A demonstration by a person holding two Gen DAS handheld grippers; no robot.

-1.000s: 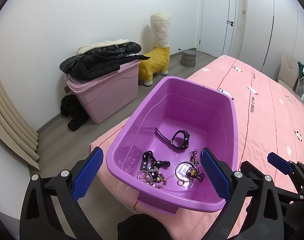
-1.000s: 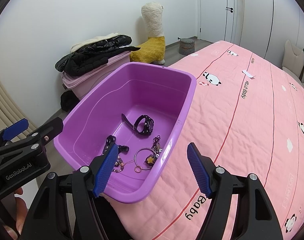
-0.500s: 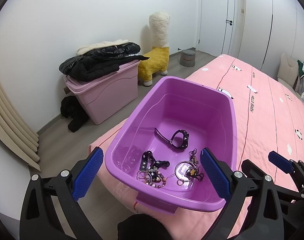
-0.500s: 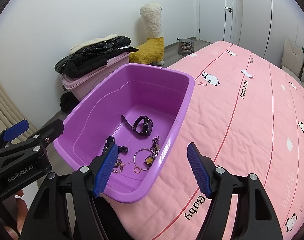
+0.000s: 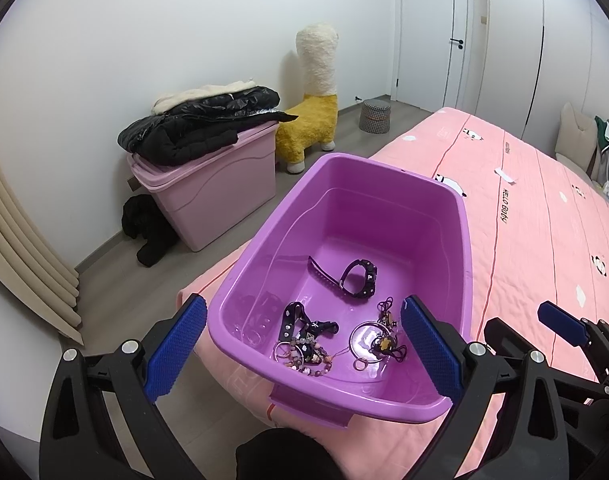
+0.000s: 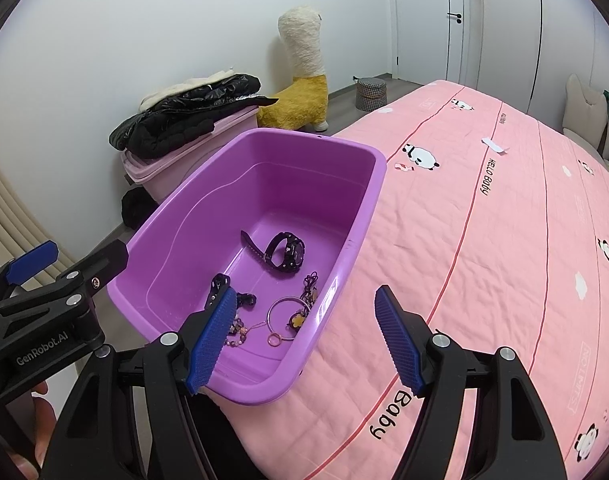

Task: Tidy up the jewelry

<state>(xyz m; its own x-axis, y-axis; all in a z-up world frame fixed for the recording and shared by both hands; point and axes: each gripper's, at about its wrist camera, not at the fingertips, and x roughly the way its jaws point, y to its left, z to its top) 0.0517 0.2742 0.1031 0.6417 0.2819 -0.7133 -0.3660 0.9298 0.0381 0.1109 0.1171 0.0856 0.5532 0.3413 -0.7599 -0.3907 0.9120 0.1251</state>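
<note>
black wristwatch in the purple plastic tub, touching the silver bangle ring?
Apart. The left wrist view shows bare tub floor between the black wristwatch and the silver bangle ring.

Black jacket point(image 5: 200, 132) atop pink storage box point(image 5: 212, 188); alpaca plush point(image 5: 312, 100) beside.

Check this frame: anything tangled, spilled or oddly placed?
Yes. In the purple tub the jewelry lies loose: beaded bracelet, black strap and rings tangled near the front, the black watch apart. The tub's near end overhangs the pink bed. Nothing spilled.

both wrist views look down, seemingly close, sharing the purple tub point(image 5: 384, 168).
</note>
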